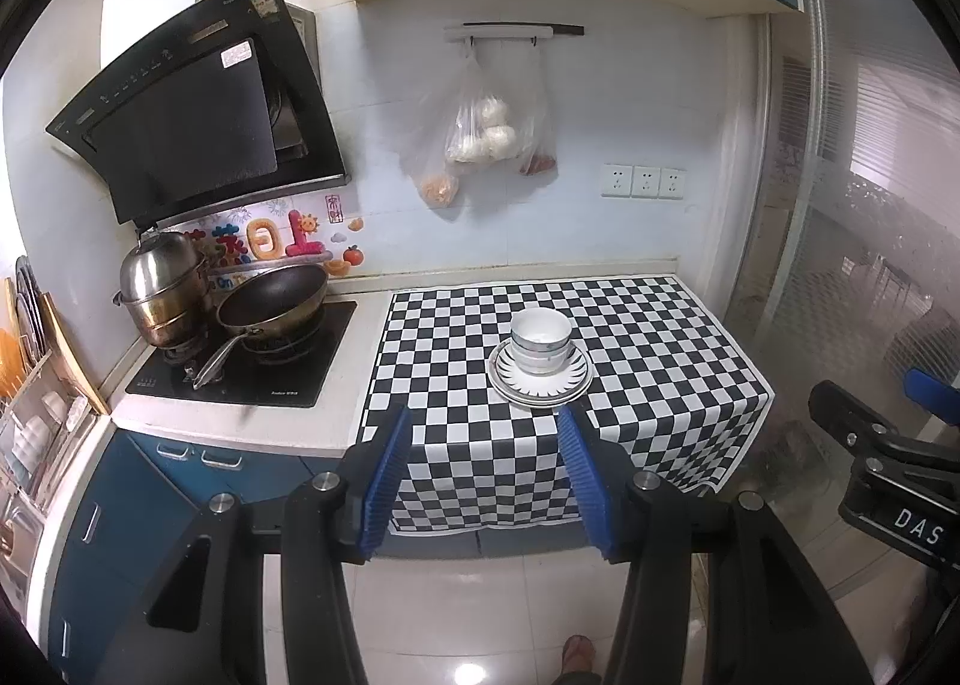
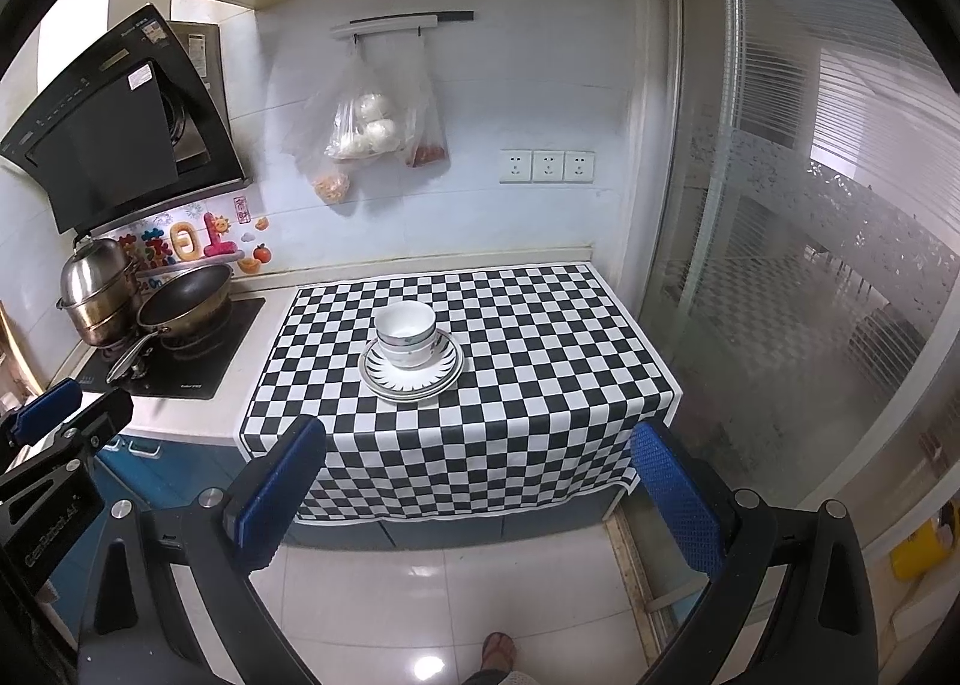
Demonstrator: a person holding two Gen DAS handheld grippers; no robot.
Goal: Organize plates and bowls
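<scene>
1. My left gripper (image 1: 483,475) and right gripper (image 2: 477,496) hang back over the floor, fingers spread wide, holding nothing.
2. The bowls (image 1: 541,340) sit nested, mouths up, on the stacked plates (image 1: 540,382) mid-tabletop on the checkered cloth (image 1: 660,337).
3. I judge stacking done: one upright, compact pile, its axis vertical.
</scene>
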